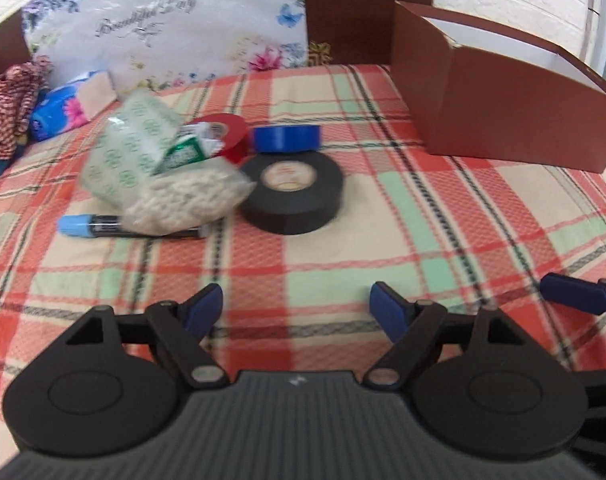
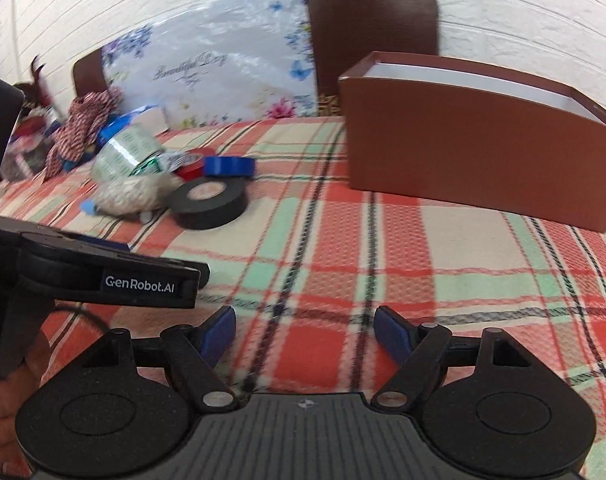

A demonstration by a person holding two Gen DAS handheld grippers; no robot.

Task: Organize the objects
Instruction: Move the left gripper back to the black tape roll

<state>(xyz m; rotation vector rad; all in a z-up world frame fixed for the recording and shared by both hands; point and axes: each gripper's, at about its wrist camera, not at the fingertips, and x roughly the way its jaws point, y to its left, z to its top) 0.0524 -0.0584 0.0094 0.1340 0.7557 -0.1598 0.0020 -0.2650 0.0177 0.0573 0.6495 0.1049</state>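
Observation:
A black tape roll [image 1: 291, 196] lies flat on the plaid cloth, with a blue roll [image 1: 287, 139] and a red roll [image 1: 229, 136] just behind it. A clear bag of white pellets [image 1: 163, 172] lies left of them, over a blue-capped marker [image 1: 99, 226]. An open brown box [image 1: 503, 108] stands at the right. My left gripper [image 1: 297, 310] is open and empty, short of the black roll. My right gripper [image 2: 305, 334] is open and empty; the black roll [image 2: 207, 203] and the box [image 2: 475, 152] lie ahead of it. The left gripper's body [image 2: 111, 276] shows at its left.
A floral plastic package [image 1: 163, 28] leans on a brown headboard [image 1: 367, 8] at the back. A red-white cloth [image 1: 13, 108] and a blue tissue pack [image 1: 63, 110] lie at the far left. The plaid cloth [image 1: 343, 248] covers the surface.

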